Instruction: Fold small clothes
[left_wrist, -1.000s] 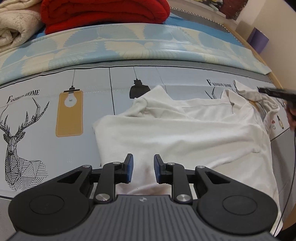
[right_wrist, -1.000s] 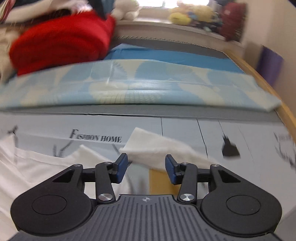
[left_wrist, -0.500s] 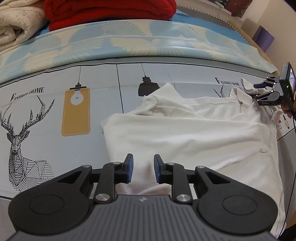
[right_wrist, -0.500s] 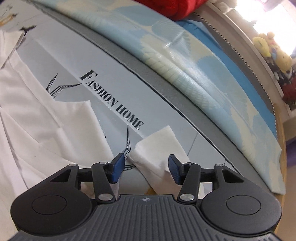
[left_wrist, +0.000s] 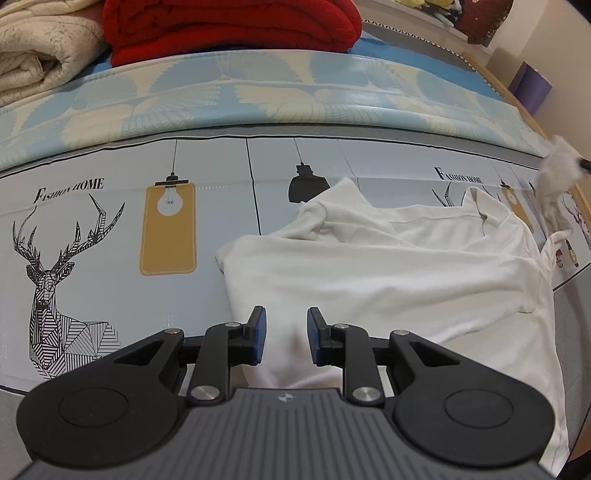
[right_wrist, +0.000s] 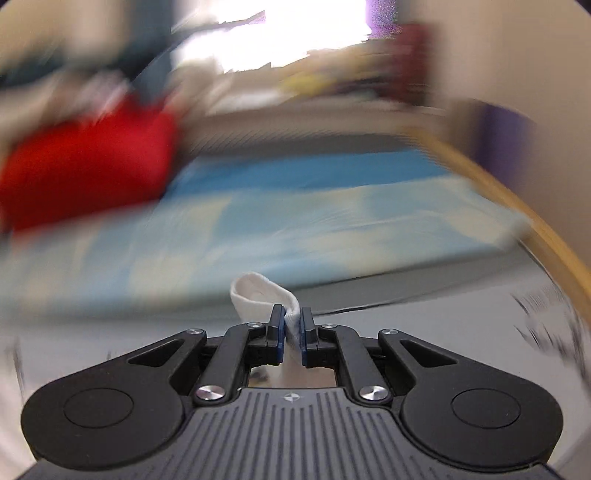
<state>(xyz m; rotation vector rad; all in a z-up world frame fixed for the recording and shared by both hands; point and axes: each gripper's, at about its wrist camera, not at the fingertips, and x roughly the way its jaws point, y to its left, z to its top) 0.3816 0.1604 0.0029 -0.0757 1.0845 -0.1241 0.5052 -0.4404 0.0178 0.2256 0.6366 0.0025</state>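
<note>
A small white shirt (left_wrist: 388, 273) lies spread and rumpled on the printed mat (left_wrist: 110, 229), its collar toward the far right. My left gripper (left_wrist: 283, 334) is open and empty, hovering over the shirt's near hem. My right gripper (right_wrist: 292, 330) is shut on the shirt's white sleeve (right_wrist: 264, 295), which loops up out of the jaws. In the left wrist view the lifted sleeve (left_wrist: 556, 177) hangs blurred at the far right edge, off the mat.
A blue-and-cream patterned cover (left_wrist: 258, 88) lies behind the mat. A folded red blanket (left_wrist: 229, 26) and a cream blanket (left_wrist: 33, 55) are stacked at the back left. A wooden edge (left_wrist: 517, 103) and purple object (left_wrist: 533, 86) are at the right.
My right gripper has closed on the sleeve it straddled and swung it up fast; its view is now blurred. My left gripper stayed open over the hem, shifting slightly left.
</note>
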